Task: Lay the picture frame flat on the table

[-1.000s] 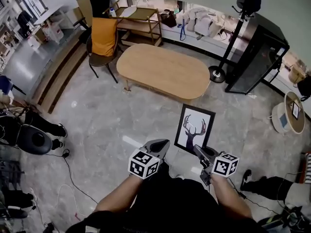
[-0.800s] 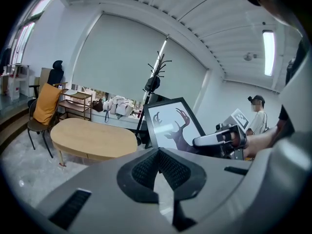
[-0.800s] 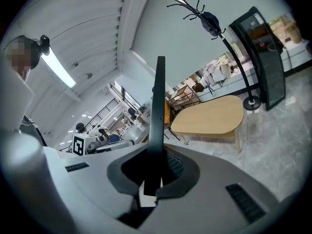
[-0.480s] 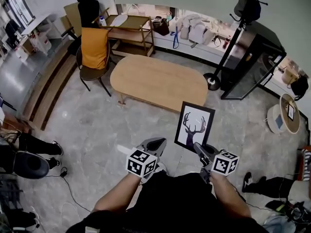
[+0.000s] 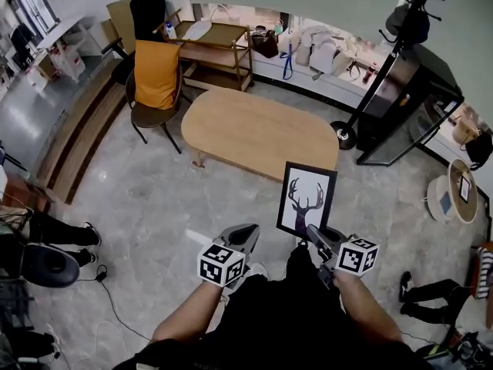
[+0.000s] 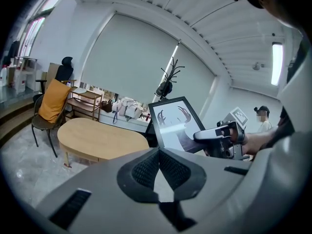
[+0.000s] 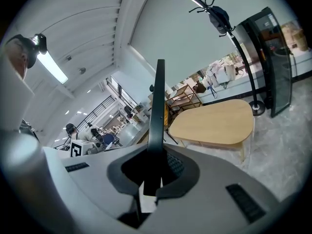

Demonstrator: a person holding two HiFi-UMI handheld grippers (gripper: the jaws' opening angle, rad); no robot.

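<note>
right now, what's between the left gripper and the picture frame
Only bare floor, in the head view, lies between the left gripper and the picture frame, which the right gripper holds.

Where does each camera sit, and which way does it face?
Head view: on the person's head, steeply down at the oval wooden table, black-framed deer picture; forearms and both grippers show.
Left gripper view: on the left gripper, past its shut fingers towards table, picture front.
Right gripper view: on the right gripper, fingers clamping the picture edge-on.
Shared: table and picture.
</note>
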